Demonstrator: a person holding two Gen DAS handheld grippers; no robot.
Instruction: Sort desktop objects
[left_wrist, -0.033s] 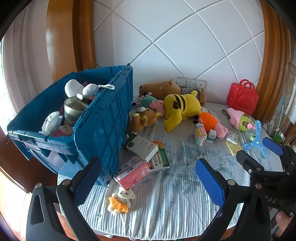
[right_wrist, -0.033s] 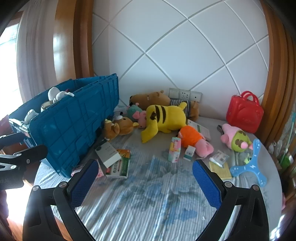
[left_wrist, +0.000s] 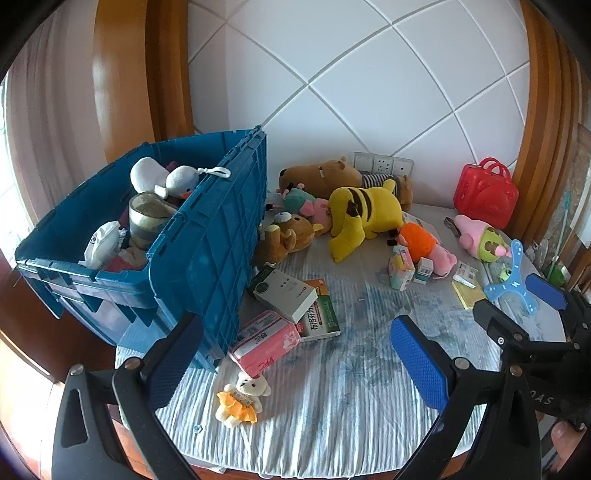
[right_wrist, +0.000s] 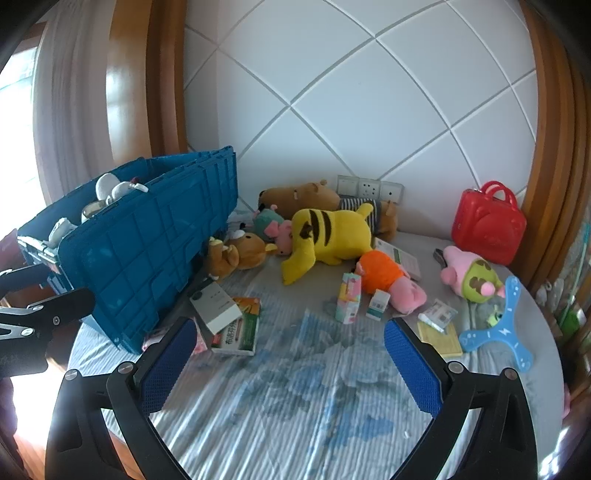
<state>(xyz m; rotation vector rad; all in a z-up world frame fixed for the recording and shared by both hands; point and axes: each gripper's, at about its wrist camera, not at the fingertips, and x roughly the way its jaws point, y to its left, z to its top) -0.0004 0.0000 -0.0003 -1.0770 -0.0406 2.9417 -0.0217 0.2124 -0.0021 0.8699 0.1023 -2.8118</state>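
blue crate (left_wrist: 207, 236): white duck plush (left_wrist: 177, 181), cup (left_wrist: 147, 218) | both grippers wide, empty

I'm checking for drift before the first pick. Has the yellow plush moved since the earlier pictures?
No. The yellow plush lies in the same spot, just in front of the wall sockets and beside the blue crate.

Black grippers (right_wrist: 288, 363), blue textured pads (right_wrist: 412, 369), seemingly silver screws.
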